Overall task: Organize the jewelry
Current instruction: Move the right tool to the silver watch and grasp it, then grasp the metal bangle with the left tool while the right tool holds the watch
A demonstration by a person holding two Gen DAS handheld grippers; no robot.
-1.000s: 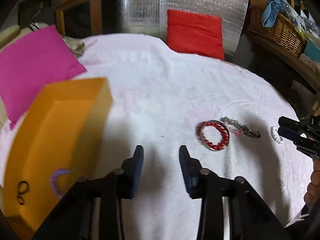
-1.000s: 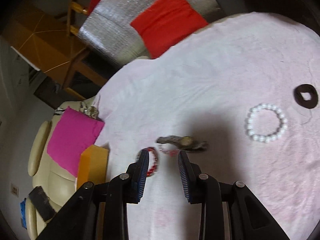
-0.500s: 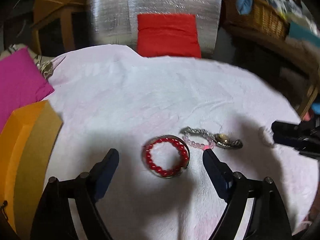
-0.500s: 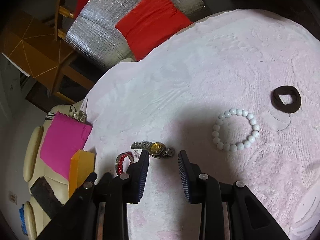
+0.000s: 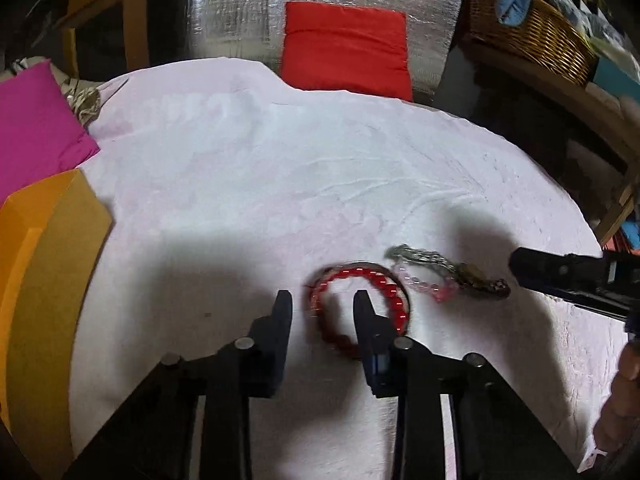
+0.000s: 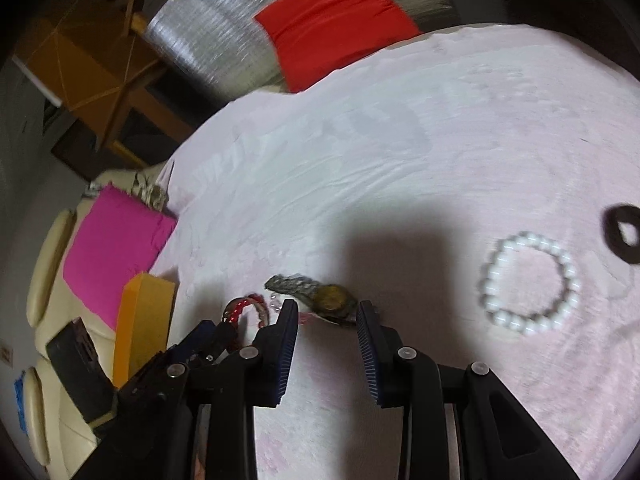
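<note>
A red bead bracelet [image 5: 362, 312] lies on the pink cloth [image 5: 280, 168]. My left gripper [image 5: 322, 300] is open, its right finger inside the ring and its left finger outside. A pink bead strand [image 5: 424, 282] and a metal watch [image 5: 460, 272] lie just right of it. My right gripper [image 6: 326, 310] is open, low over the watch [image 6: 320, 294], whose face sits between the fingertips. The red bracelet [image 6: 246, 306] shows to its left. A white pearl bracelet [image 6: 530, 282] and a dark hair tie [image 6: 624, 232] lie to the right.
An orange box [image 5: 44, 264] stands at the left edge of the cloth; it also shows in the right wrist view [image 6: 142, 324]. A magenta cushion [image 5: 32, 128], a red cushion [image 5: 346, 52] on silver foil and a wicker basket [image 5: 532, 36] lie beyond the cloth.
My left gripper swung from the orange box to the red bracelet, opened wide, then narrowed with one finger inside the ring. My right gripper moved down over the watch.
</note>
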